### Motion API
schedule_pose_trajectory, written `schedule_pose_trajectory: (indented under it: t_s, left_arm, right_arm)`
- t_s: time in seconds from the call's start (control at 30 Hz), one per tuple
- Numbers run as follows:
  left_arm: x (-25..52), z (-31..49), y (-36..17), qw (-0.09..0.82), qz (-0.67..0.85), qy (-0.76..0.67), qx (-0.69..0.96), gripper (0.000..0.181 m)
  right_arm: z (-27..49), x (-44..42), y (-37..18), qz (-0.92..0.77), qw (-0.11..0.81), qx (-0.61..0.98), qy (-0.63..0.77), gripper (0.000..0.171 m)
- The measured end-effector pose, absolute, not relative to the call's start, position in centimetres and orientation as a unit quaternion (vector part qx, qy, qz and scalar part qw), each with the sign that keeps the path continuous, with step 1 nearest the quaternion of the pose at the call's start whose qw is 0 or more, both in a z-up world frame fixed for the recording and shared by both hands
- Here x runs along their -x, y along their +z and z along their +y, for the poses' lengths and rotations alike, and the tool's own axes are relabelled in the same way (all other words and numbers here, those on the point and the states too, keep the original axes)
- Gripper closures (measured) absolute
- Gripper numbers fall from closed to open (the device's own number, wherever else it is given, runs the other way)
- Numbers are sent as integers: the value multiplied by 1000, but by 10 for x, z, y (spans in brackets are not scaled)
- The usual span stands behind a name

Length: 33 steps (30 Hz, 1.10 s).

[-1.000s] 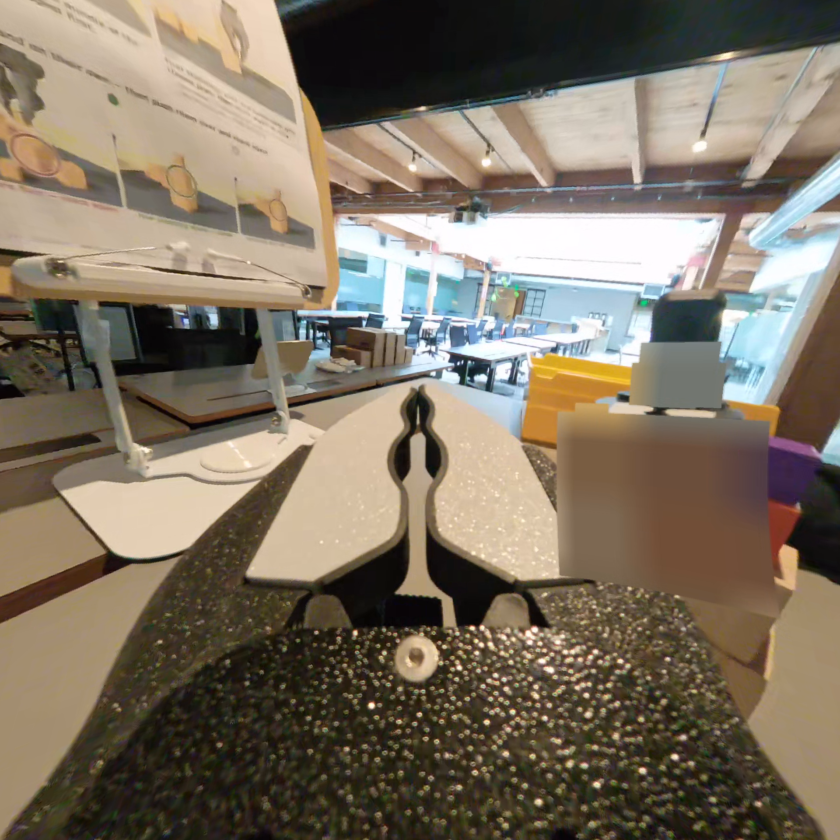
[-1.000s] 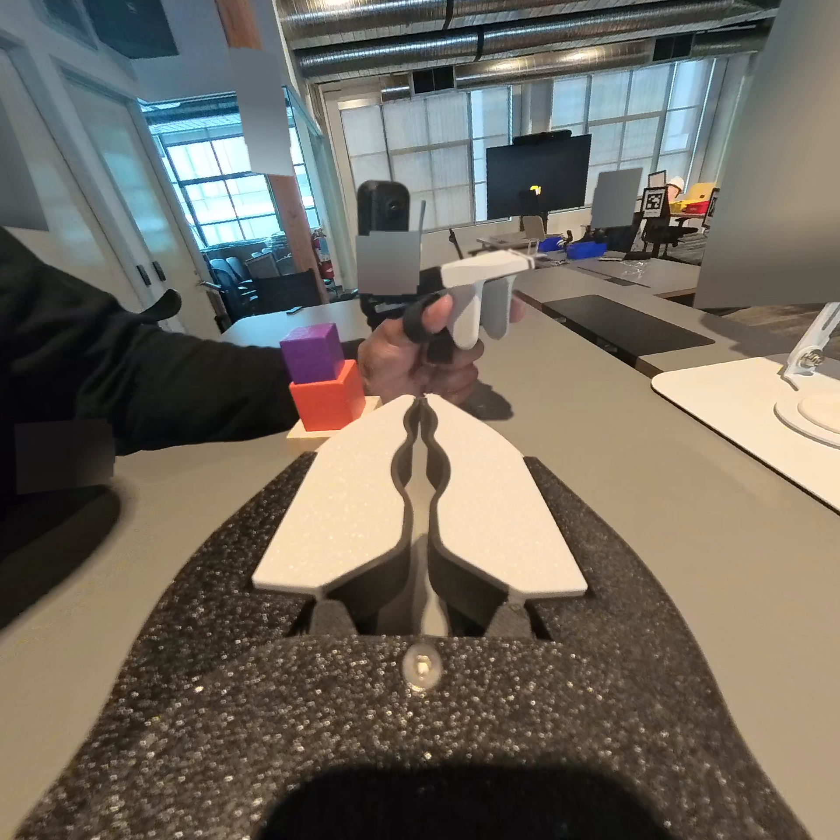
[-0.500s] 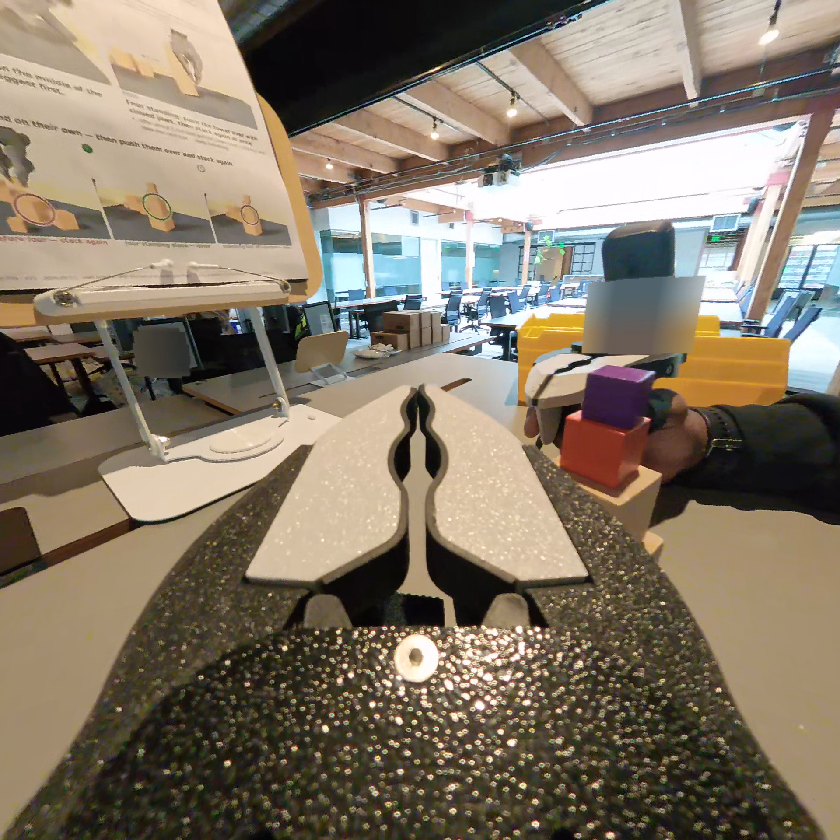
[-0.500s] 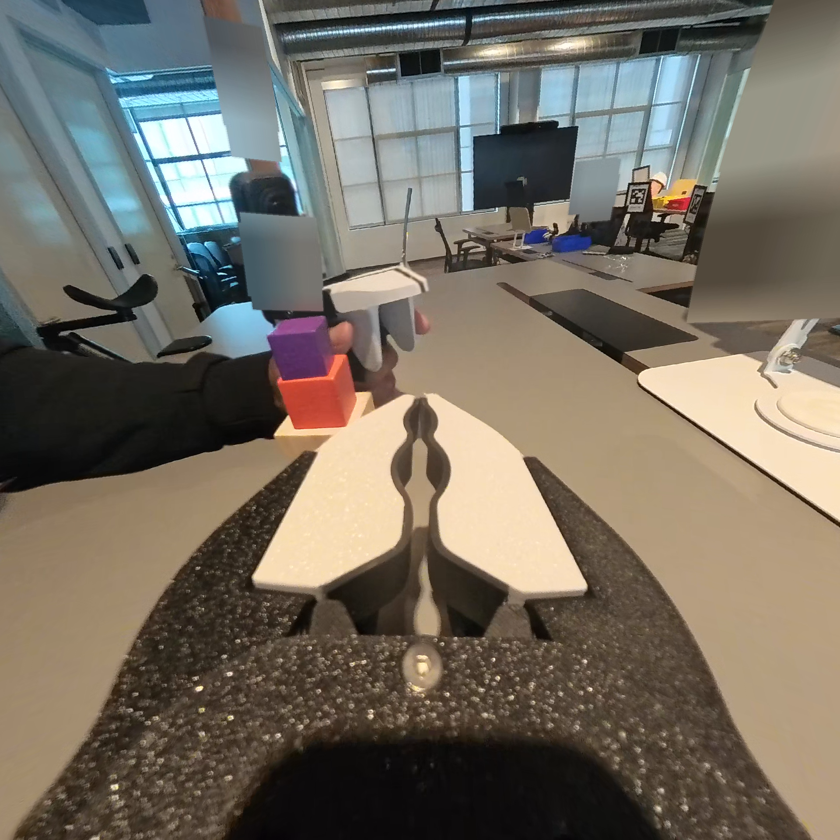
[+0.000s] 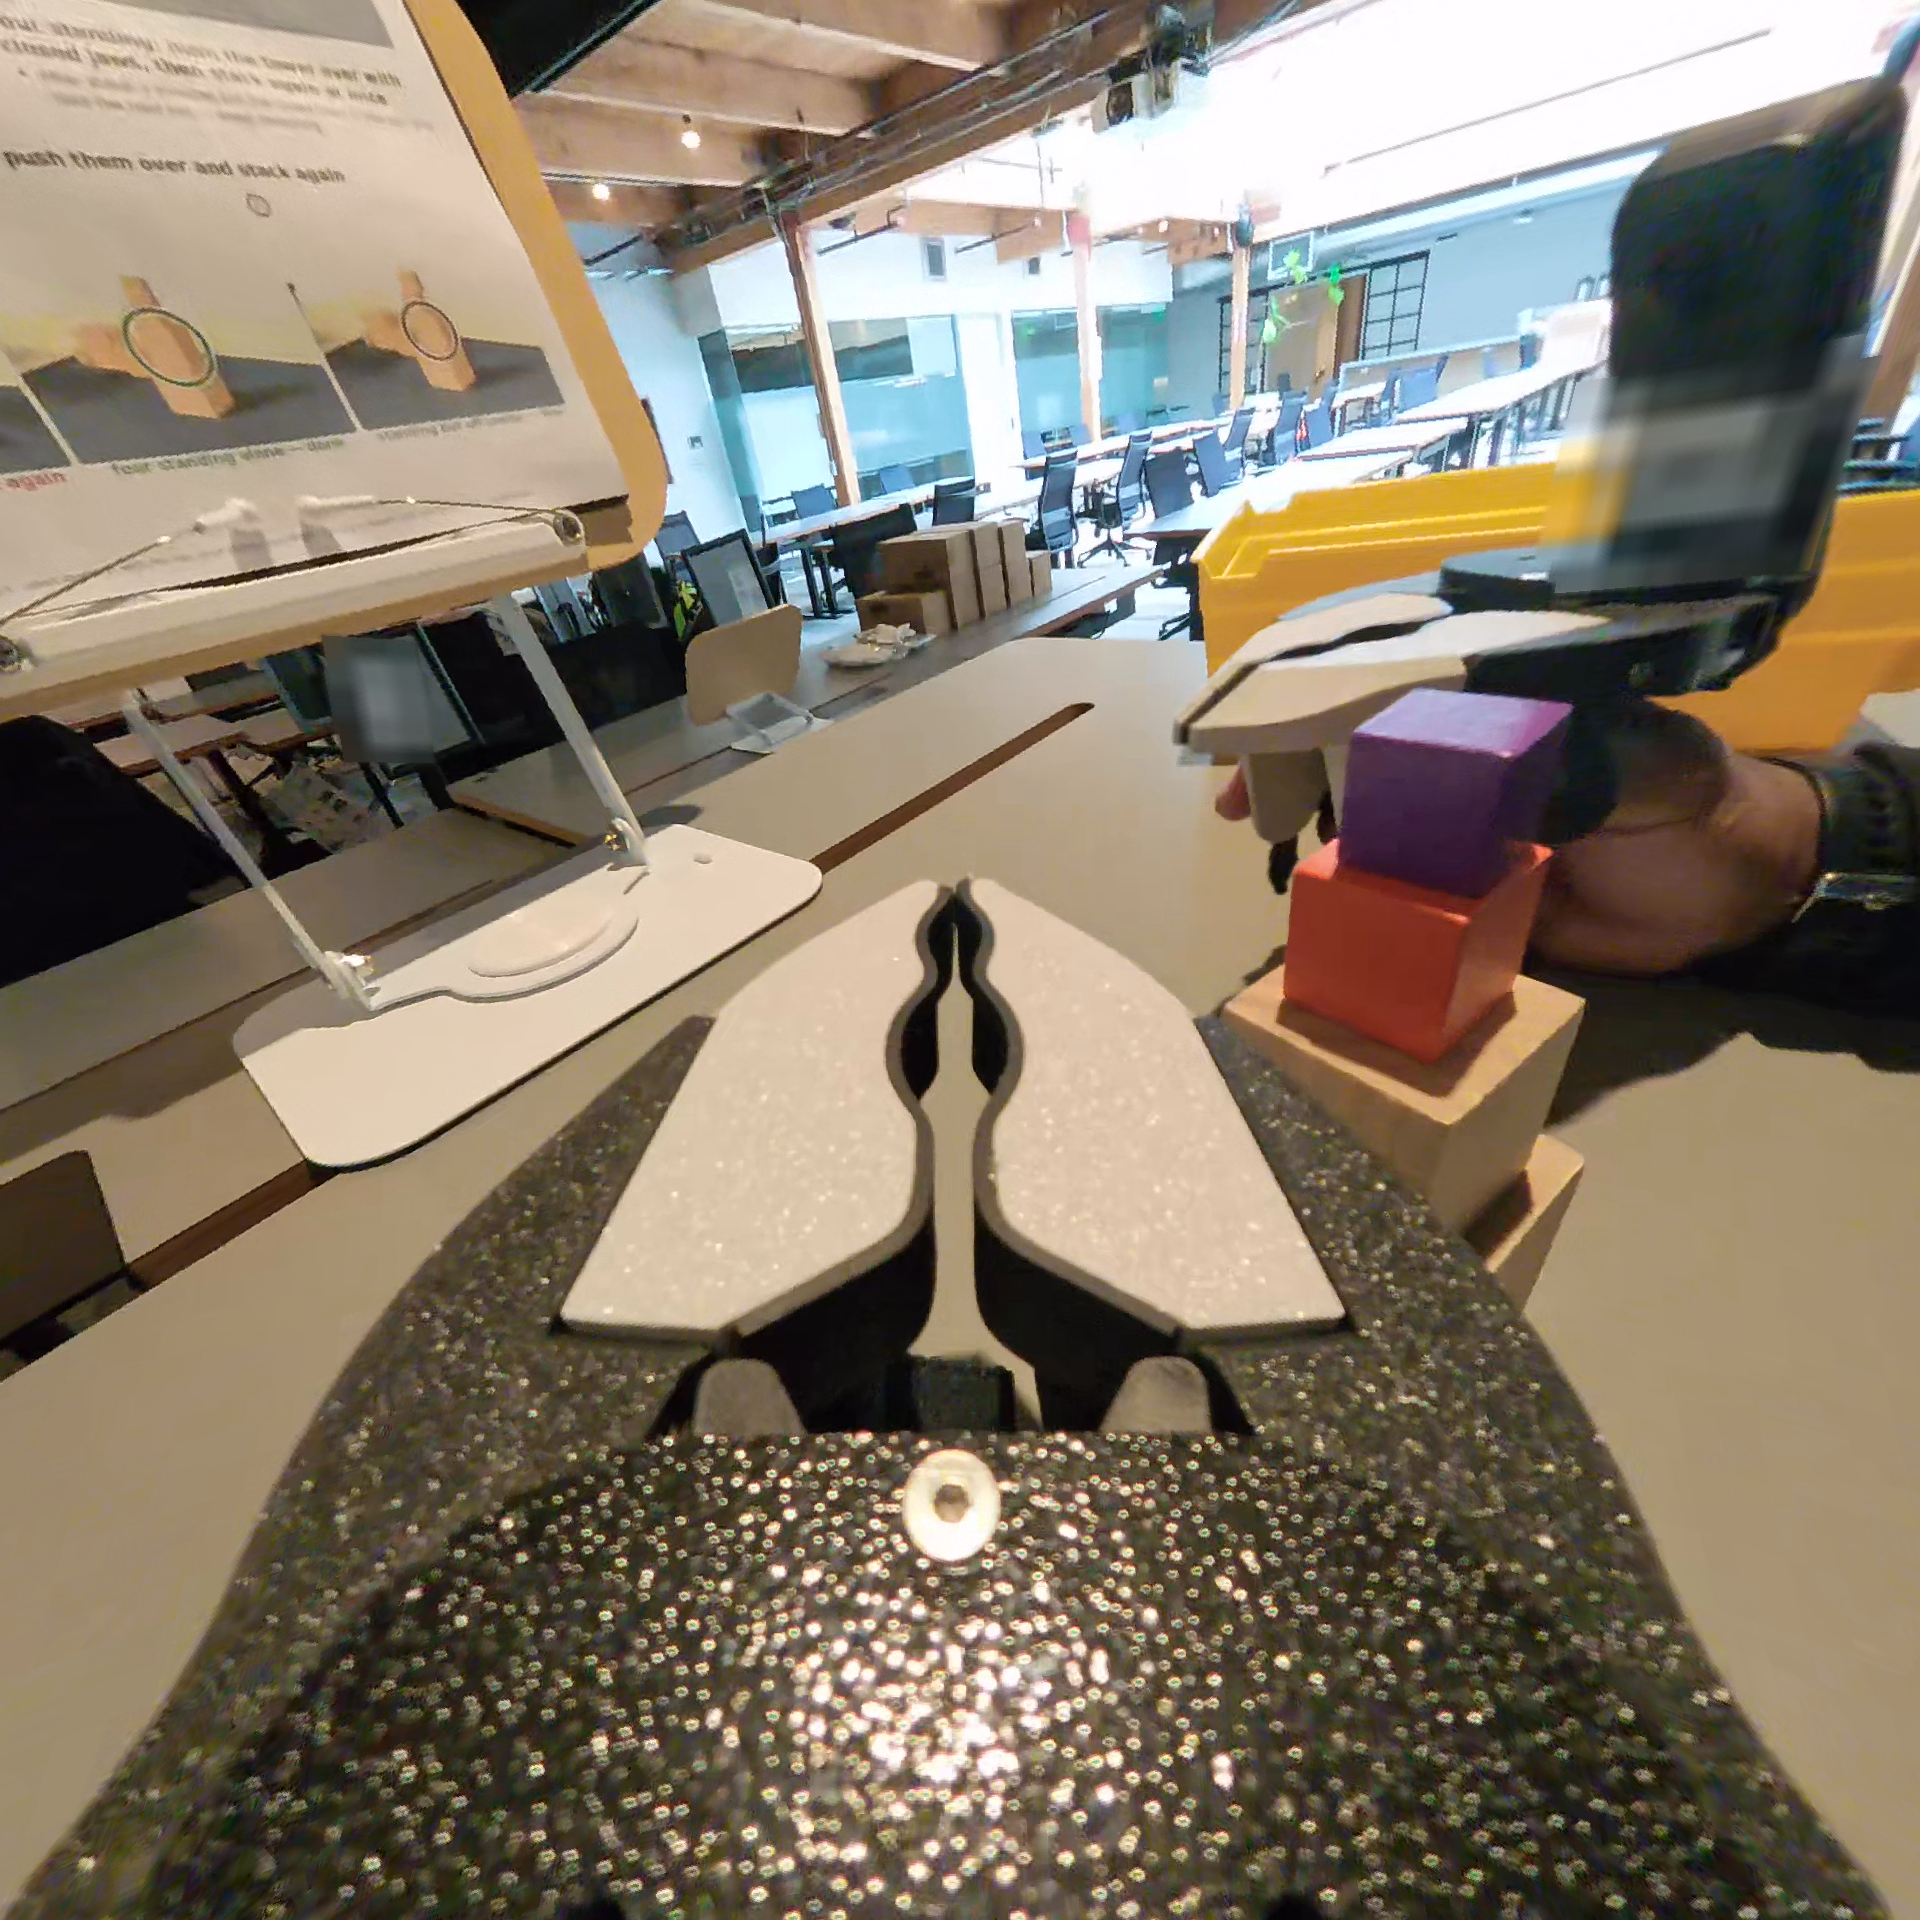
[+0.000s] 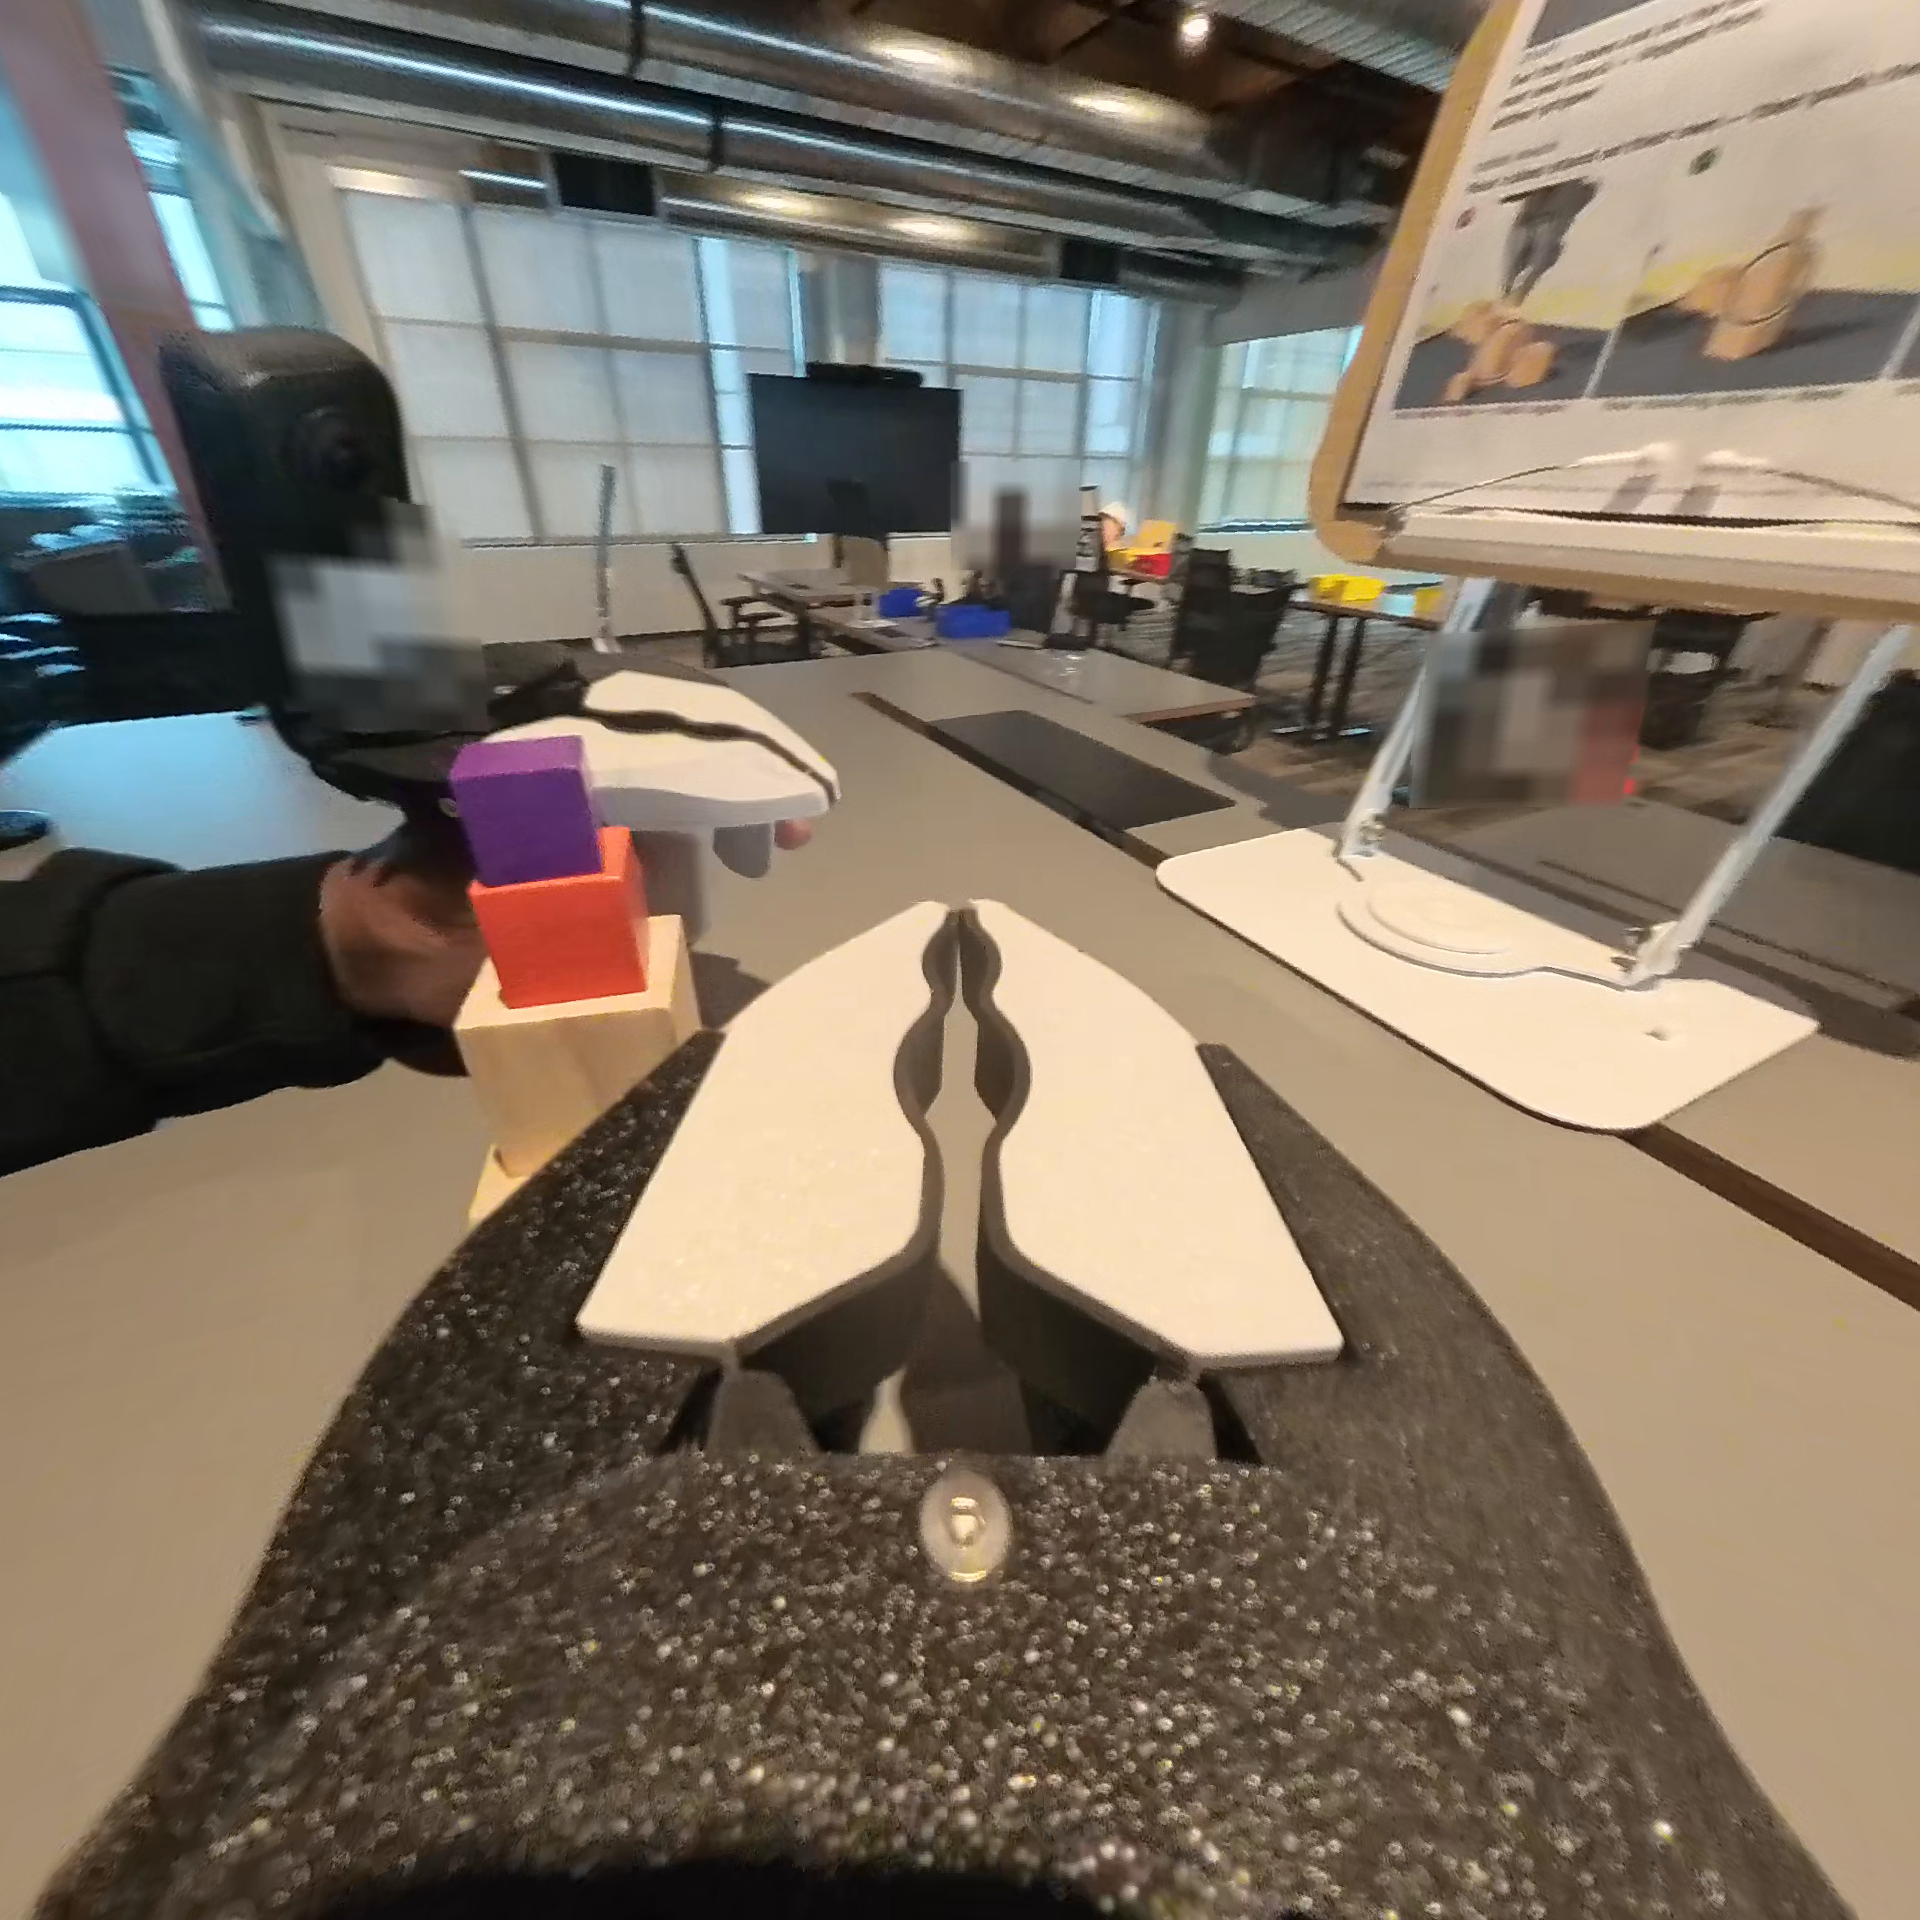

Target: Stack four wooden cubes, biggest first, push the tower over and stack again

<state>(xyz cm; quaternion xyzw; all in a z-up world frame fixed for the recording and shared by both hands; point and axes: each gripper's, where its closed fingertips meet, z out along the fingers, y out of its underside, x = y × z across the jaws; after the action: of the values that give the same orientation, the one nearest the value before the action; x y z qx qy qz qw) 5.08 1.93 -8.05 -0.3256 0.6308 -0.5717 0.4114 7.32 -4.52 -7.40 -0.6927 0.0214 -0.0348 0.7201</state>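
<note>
cubes stacked four high on grey desk: purple cube on orange cube on two plain wooden cubes. tower sits right of left gripper fingers, left of right gripper fingers. both pairs pressed together, empty. yellow bin beyond, contents hidden.

The bottom block of the stack shows only a corner in the left wrist view and a sliver in the right, the rest hidden behind each tool's body. The instruction sheet is cut off by the picture's top and left edges. The far tool looks motion-blurred, and its hand is partly hidden by the blocks
</note>
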Motion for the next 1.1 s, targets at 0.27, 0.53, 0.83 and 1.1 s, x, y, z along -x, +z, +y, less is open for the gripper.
schedule_pose_trajectory:
  t_s: [0.27, 0.53, 0.83, 1.1]
  left_arm:
    - [-52, 29, -68, 397, 588, -623, 329, 181]
    - [-52, 24, -69, 407, 598, -613, 318, 181]
    - [-56, 31, -67, 370, 582, -642, 336, 181]
    - [-51, 39, -59, 347, 554, -682, 328, 181]
  right_arm:
    - [-36, -56, -85, -13, 686, 723, -77, 171]
    - [-32, -50, -89, -28, 676, 733, -74, 171]
    - [-28, -48, -86, -34, 685, 727, -47, 171]
    - [-24, -45, -92, -46, 667, 741, -51, 171]
